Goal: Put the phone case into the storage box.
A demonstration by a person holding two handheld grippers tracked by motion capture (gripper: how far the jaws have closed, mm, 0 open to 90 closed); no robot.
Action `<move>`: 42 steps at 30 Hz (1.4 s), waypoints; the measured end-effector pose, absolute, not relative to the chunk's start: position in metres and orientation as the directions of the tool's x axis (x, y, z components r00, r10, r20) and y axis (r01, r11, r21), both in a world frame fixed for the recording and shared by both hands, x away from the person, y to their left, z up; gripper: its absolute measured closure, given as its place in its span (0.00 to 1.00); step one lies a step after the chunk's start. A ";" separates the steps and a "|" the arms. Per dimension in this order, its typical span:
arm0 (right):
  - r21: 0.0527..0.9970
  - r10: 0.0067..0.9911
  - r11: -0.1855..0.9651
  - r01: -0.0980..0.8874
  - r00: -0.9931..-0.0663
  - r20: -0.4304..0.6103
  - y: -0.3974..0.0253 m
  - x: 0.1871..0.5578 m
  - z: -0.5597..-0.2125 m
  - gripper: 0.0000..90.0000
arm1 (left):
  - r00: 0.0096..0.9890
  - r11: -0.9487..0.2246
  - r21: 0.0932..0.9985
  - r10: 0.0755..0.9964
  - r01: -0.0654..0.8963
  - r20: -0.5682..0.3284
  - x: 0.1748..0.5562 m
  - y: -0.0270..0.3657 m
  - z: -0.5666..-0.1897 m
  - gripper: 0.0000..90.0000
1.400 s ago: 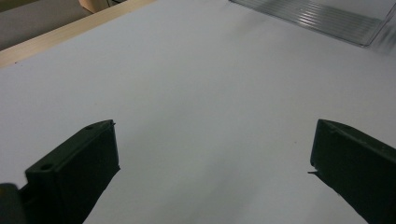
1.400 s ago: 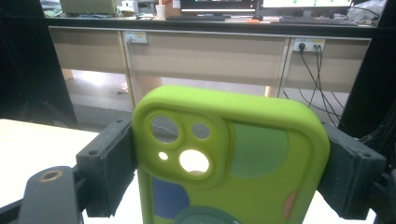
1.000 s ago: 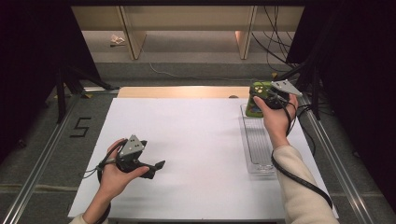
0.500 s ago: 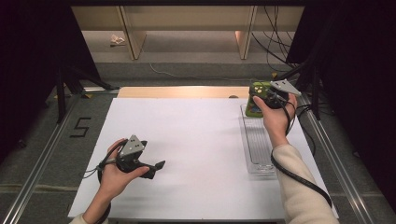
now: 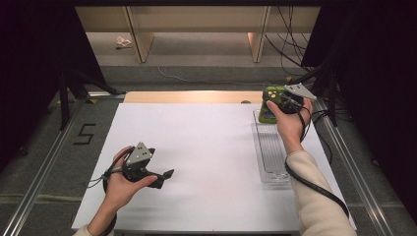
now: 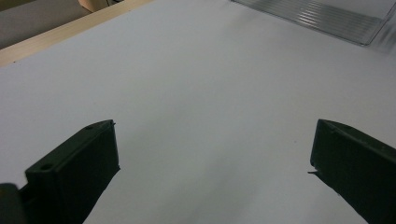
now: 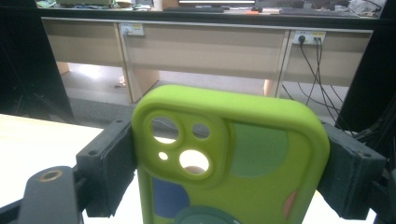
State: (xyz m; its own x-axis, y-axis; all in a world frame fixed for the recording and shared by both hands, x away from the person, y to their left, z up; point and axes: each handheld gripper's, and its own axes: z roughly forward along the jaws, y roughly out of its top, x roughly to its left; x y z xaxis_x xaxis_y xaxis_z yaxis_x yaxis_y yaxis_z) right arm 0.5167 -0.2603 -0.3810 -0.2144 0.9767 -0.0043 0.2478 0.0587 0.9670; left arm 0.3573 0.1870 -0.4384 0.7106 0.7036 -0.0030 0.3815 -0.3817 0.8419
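Note:
A lime-green phone case (image 7: 252, 177) with camera cut-outs and coloured patches stands upright between the jaws of my right gripper (image 7: 229, 140), which is shut on its two long sides. From above, that gripper (image 5: 273, 102) holds the case (image 5: 267, 114) over the far end of a clear plastic tray (image 5: 272, 147) at the table's right. My left gripper (image 5: 166, 176) rests low near the front left of the white table (image 5: 206, 142). Its jaws stand wide open over bare white surface (image 6: 215, 140) with nothing between them.
The ribbed clear tray (image 6: 322, 14) lies lengthwise along the right side. A wooden strip (image 5: 192, 97) runs along the table's far edge. Beyond it are desk legs and cables (image 7: 322, 79). Metal rails (image 5: 44, 162) flank the table.

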 end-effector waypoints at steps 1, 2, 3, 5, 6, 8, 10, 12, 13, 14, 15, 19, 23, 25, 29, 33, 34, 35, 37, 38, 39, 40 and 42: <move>0.967 0.976 0.058 0.248 -0.216 -0.004 -0.260 0.517 -0.381 0.19 | 0.710 -0.382 0.842 0.704 0.382 -0.003 0.357 0.187 -0.438 0.01; 0.967 0.976 0.059 0.248 -0.216 -0.004 -0.260 0.517 -0.381 0.20 | 0.711 -0.382 0.842 0.704 0.382 -0.003 0.357 0.187 -0.439 0.01; 0.967 0.977 0.060 0.248 -0.215 -0.005 -0.260 0.518 -0.381 0.19 | 0.711 -0.383 0.841 0.703 0.382 -0.003 0.357 0.187 -0.439 0.01; 0.967 0.977 0.057 0.249 -0.215 -0.002 -0.260 0.518 -0.382 0.19 | 0.711 -0.384 0.841 0.703 0.382 -0.002 0.357 0.187 -0.439 0.01; 0.967 0.977 0.059 0.250 -0.214 -0.004 -0.260 0.519 -0.382 0.19 | 0.711 -0.384 0.840 0.703 0.383 -0.003 0.357 0.187 -0.439 0.01; 0.966 0.977 0.060 0.251 -0.215 -0.005 -0.260 0.519 -0.382 0.19 | 0.711 -0.382 0.842 0.703 0.382 -0.003 0.357 0.187 -0.439 0.01; 0.966 0.977 0.061 0.253 -0.214 -0.006 -0.260 0.520 -0.383 0.19 | 0.710 -0.382 0.842 0.704 0.381 -0.002 0.357 0.187 -0.439 0.01; 0.965 0.977 0.062 0.254 -0.213 -0.007 -0.260 0.521 -0.383 0.19 | 0.711 -0.381 0.842 0.703 0.381 -0.003 0.357 0.187 -0.439 0.01; 0.965 0.977 0.062 0.253 -0.213 -0.007 -0.260 0.521 -0.383 0.19 | 0.711 -0.383 0.841 0.703 0.382 -0.002 0.357 0.187 -0.439 0.01; 0.965 0.977 0.062 0.254 -0.213 -0.006 -0.260 0.521 -0.383 0.19 | 0.711 -0.383 0.841 0.703 0.383 -0.004 0.357 0.187 -0.439 0.01; 0.965 0.977 0.063 0.254 -0.212 -0.008 -0.260 0.522 -0.383 0.19 | 0.711 -0.383 0.841 0.703 0.383 -0.004 0.357 0.187 -0.439 0.01; 0.964 0.977 0.066 0.257 -0.214 -0.010 -0.260 0.523 -0.384 0.19 | 0.712 -0.383 0.841 0.703 0.383 -0.004 0.357 0.187 -0.439 0.01; 0.963 0.976 0.071 0.260 -0.216 -0.014 -0.259 0.526 -0.386 0.19 | 0.712 -0.382 0.841 0.703 0.383 -0.005 0.357 0.187 -0.439 0.01; 0.962 0.976 0.073 0.263 -0.216 -0.015 -0.260 0.527 -0.386 0.19 | 0.712 -0.383 0.841 0.703 0.383 -0.004 0.358 0.187 -0.439 0.01; 0.960 0.976 0.075 0.270 -0.215 -0.015 -0.260 0.529 -0.388 0.19 | 0.712 -0.383 0.841 0.702 0.383 -0.004 0.357 0.187 -0.439 0.01; 0.958 0.977 0.074 0.276 -0.213 -0.014 -0.262 0.532 -0.390 0.19 | 0.712 -0.382 0.841 0.702 0.384 -0.006 0.357 0.187 -0.439 0.01; 0.958 0.977 0.074 0.277 -0.213 -0.014 -0.262 0.532 -0.391 0.19 | 0.712 -0.382 0.841 0.702 0.384 -0.006 0.358 0.187 -0.439 0.01; 0.958 0.977 0.076 0.278 -0.212 -0.016 -0.262 0.532 -0.391 0.19 | 0.712 -0.383 0.840 0.702 0.383 -0.005 0.358 0.187 -0.439 0.01; 0.957 0.977 0.077 0.280 -0.211 -0.017 -0.263 0.533 -0.392 0.19 | 0.712 -0.384 0.840 0.702 0.384 -0.005 0.358 0.187 -0.439 0.01; 0.956 0.977 0.078 0.282 -0.211 -0.018 -0.263 0.534 -0.393 0.19 | 0.712 -0.384 0.840 0.702 0.384 -0.005 0.358 0.187 -0.439 0.01; 0.956 0.977 0.078 0.283 -0.211 -0.018 -0.263 0.534 -0.393 0.19 | 0.712 -0.383 0.841 0.702 0.383 -0.005 0.358 0.187 -0.439 0.01; 0.956 0.977 0.080 0.283 -0.210 -0.019 -0.263 0.535 -0.394 0.19 | 0.712 -0.383 0.841 0.702 0.383 -0.005 0.358 0.187 -0.439 0.01; 0.955 0.977 0.081 0.285 -0.211 -0.020 -0.263 0.535 -0.394 0.19 | 0.712 -0.383 0.840 0.702 0.384 -0.005 0.358 0.187 -0.439 0.01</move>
